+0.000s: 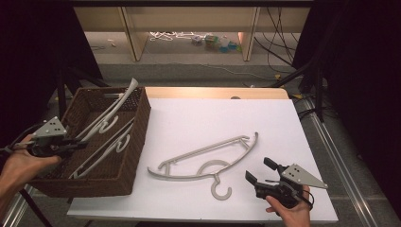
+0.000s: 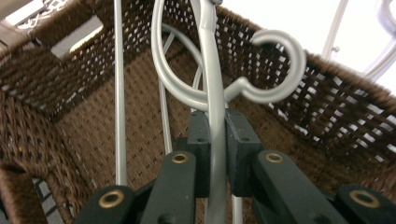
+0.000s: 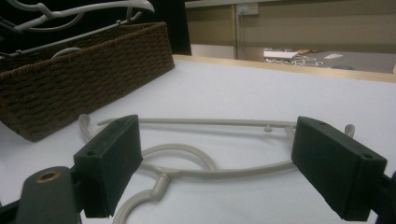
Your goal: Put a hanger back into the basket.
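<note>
Right gripper [image 1: 259,173] sits low near the front edge of the white worktop [image 1: 198,118], held in the person's right hand [image 1: 289,211]. Its fingers [image 3: 108,163] stand wide open with nothing between them, aimed at the hanger just ahead. Grey plate on top of the gripper, tilted.

Loose hanger [image 1: 208,161], pale grey plastic, lies flat on the worktop just left of the right gripper, not touching it. Hook end points toward the front edge, the curved shoulder bar runs diagonally up to the right. In the right gripper view the hanger [image 3: 201,158] lies between and beyond the two open fingers, hook neck bending toward the left one.

Left gripper [image 1: 80,144] is held by the left hand [image 1: 21,165] over the near left corner of the basket [image 1: 137,137]. Its fingers [image 2: 198,140] are closed tight on the bar of a held hanger [image 2: 212,102]; the hook of that hanger curls to the right just above the fingers. This hanger is down inside the basket, leaning against another hanger [image 1: 106,120] already in there, whose long end sticks up over the far rim.

Basket is dark brown wicker, rectangular, at the left side of the worktop, overhanging the edge a bit. Beyond the worktop: floor, wooden shelf legs, cables.
</note>
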### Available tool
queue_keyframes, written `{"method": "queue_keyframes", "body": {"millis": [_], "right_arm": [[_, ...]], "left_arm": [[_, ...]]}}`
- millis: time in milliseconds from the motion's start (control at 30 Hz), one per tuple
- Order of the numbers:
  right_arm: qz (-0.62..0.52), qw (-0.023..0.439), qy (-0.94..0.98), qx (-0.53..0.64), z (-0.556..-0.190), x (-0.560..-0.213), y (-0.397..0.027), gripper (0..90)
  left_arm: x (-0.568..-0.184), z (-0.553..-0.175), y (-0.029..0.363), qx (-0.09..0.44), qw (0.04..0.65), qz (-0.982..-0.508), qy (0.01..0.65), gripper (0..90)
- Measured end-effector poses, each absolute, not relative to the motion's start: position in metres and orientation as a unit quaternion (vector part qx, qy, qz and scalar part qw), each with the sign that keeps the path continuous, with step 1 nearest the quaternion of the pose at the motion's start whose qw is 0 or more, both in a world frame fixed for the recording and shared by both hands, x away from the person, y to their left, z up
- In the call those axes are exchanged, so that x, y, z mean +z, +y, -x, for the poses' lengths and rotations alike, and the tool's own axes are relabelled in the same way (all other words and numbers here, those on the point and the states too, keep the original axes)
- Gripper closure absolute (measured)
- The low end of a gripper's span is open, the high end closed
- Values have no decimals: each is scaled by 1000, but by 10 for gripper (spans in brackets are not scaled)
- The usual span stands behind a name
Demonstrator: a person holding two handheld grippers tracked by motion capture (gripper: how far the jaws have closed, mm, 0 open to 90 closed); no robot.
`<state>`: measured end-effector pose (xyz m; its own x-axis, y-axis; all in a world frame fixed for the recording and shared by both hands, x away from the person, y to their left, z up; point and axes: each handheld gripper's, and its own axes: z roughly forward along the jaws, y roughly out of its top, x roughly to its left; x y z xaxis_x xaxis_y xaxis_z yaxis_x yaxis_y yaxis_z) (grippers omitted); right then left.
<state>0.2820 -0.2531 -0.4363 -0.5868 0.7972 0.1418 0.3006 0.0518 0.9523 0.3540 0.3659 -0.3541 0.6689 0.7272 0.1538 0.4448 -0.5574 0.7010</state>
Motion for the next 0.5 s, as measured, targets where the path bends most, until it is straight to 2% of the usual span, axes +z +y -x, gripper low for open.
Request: {"method": "queue_keyframes", "body": {"millis": [67,200,300,400,500], "right_arm": [[-398,220,692,560,-282,-436,-254,168],[-399,212,690,565,-282,-437,-252,168],[-399,216,692,561,-282,-436,-253,169],[-398,212,691,565,-282,-437,-252,168],[-398,213,691,565,-282,-436,-253,168]], "left_arm": [[-355,-355,370,216,293,-872,326,818],[-360,-353,367,201,289,-874,334,817],[-366,-355,365,212,302,-868,333,817],[-369,-359,364,206,277,-874,342,817],[-376,-361,360,199,278,-874,345,817]]}}
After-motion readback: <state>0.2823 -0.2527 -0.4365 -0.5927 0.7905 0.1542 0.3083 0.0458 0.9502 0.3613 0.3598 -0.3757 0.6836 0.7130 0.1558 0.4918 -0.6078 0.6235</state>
